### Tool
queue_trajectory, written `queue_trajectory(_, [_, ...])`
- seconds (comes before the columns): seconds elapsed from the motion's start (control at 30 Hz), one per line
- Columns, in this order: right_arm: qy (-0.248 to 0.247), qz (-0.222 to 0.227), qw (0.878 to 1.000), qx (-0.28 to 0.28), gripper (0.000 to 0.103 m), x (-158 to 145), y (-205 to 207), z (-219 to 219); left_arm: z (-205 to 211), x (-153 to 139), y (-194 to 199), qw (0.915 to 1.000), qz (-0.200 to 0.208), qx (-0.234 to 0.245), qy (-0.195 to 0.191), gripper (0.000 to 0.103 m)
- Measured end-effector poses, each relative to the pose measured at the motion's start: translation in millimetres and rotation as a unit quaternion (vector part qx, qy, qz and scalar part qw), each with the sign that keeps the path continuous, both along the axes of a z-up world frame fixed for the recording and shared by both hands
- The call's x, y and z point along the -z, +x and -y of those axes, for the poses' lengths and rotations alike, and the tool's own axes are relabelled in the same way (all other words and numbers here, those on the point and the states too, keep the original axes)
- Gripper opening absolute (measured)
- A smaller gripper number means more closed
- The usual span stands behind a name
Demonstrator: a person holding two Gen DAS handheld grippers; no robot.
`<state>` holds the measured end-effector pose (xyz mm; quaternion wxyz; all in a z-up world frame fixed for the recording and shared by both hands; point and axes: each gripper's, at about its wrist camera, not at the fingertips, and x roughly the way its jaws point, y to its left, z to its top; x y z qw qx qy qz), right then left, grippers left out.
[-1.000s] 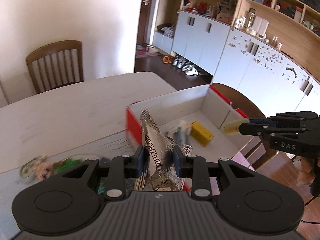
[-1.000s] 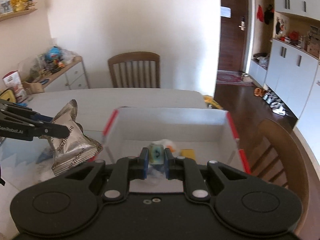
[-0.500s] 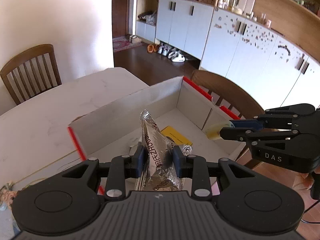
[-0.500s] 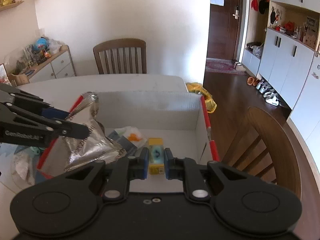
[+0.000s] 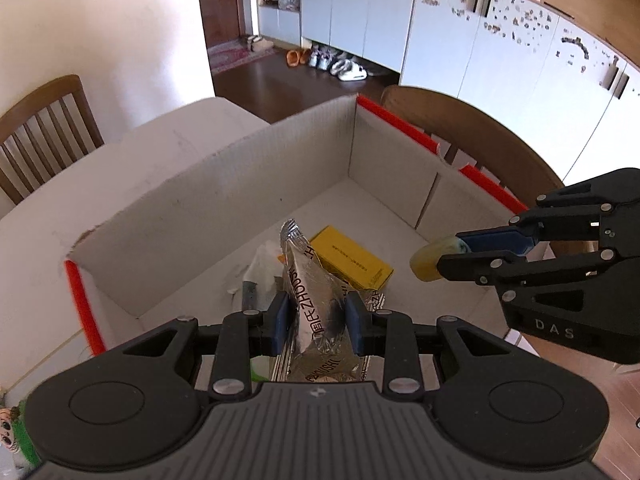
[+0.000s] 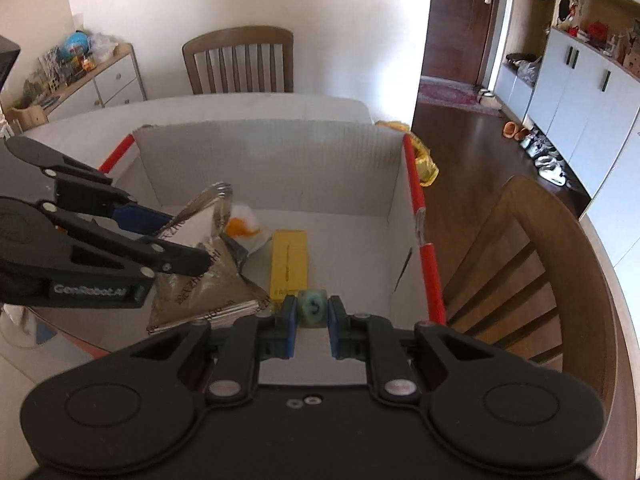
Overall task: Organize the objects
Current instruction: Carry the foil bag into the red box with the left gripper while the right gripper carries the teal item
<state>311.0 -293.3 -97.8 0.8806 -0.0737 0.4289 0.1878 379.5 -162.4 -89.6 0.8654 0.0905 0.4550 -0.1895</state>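
Observation:
My left gripper [image 5: 318, 320] is shut on a silver foil snack bag [image 5: 316, 300] and holds it over the open white cardboard box [image 5: 224, 184] with red edges. The bag also shows in the right wrist view [image 6: 200, 276]. My right gripper [image 6: 313, 316] is shut on a small yellow-green block [image 6: 313, 307], held above the box's near right side. That block shows in the left wrist view [image 5: 430, 262]. A yellow box [image 5: 352, 258] and a white-orange packet [image 6: 242, 226] lie on the box floor.
The box sits on a white table [image 5: 132, 160]. Wooden chairs stand at the far side [image 6: 240, 60] and right [image 6: 540, 264]. Small colourful items [image 5: 12, 428] lie on the table at the left. White cabinets [image 5: 500, 40] line the far wall.
Both grippers have moved forward over the box with their objects still held. The silver bag now hangs inside the box's opening, and the small block is above its near right part.

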Motion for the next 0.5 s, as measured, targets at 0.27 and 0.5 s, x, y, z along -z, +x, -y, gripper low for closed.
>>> queue_trajectory(0.27, [-0.012, -0.029, 0.999, -0.011, 0.014, 11.4, 11.9, 0.7, 5.0, 16.6, 8.9, 0.9996, -0.025, 0.008, 0.014, 0.029])
queue_trajectory(0.5, [-0.013, -0.040, 0.999, -0.012, 0.014, 17.9, 14.6, 3.0, 5.0, 22.0, 11.0, 0.9992, -0.036, 0.010, 0.015, 0.029])
